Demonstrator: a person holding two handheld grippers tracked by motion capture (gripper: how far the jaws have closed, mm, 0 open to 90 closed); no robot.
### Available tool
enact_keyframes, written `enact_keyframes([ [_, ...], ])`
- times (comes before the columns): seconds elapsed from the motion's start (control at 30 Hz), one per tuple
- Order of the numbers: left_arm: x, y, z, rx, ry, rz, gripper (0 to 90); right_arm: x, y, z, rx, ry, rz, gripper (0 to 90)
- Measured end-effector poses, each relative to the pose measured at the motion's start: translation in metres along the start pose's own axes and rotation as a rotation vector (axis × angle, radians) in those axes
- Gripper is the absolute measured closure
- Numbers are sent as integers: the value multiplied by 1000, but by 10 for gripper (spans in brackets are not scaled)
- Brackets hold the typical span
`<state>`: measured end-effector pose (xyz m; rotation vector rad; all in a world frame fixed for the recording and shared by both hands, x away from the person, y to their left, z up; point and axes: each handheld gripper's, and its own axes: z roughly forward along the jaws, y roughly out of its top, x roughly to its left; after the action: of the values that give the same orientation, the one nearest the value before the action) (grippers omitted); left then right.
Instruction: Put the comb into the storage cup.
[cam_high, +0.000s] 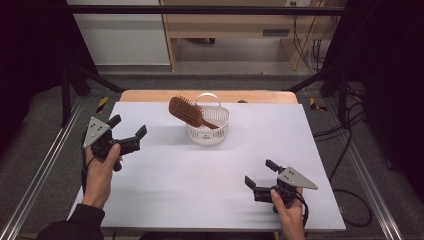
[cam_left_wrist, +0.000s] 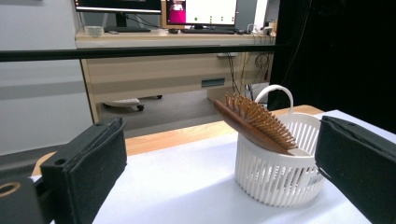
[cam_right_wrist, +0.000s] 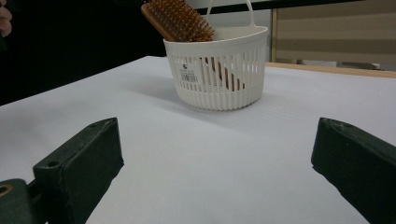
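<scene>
- High view: a white slatted basket (cam_high: 208, 126) stands toward the far middle of the white table (cam_high: 200, 175). A wooden hairbrush (cam_high: 188, 112) leans in it, handle down inside, bristled head jutting up and out over the basket's left rim. Its long axis slants from the basket's right interior up toward the left.
- High view: the left gripper (cam_high: 127, 134) hovers left of the basket, jaws spread and holding nothing, aimed toward it. The right gripper (cam_high: 261, 173) sits well nearer the person than the basket and to its right, jaws likewise apart and empty. The left one looks the nearer to the brush head.
- Left gripper view: the basket (cam_left_wrist: 275, 177) lies ahead and to the right between the parted jaws; the hairbrush (cam_left_wrist: 256, 122) tilts its head toward this gripper's side, bristles upward.
- Right gripper view: the basket (cam_right_wrist: 219, 70) stands farther off, straight ahead; the hairbrush (cam_right_wrist: 180, 19) leans away to the left, above the rim.
</scene>
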<state>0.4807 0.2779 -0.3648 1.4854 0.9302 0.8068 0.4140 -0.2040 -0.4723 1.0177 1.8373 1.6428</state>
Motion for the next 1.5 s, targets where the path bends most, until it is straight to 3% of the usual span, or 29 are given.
enact_keyframes([
  [1.03, 10, -37, -40, -10, 42, 31, 21, -1, 0, -1, 1, -16, 0, 22],
  [1.2, 14, -43, -46, -21, 52, 31, 21, -3, 6, -3, -3, -40, -21, 23],
  [1.5, 18, -59, -55, -32, 58, 31, 21, -15, 27, -12, 0, -111, -112, 37],
])
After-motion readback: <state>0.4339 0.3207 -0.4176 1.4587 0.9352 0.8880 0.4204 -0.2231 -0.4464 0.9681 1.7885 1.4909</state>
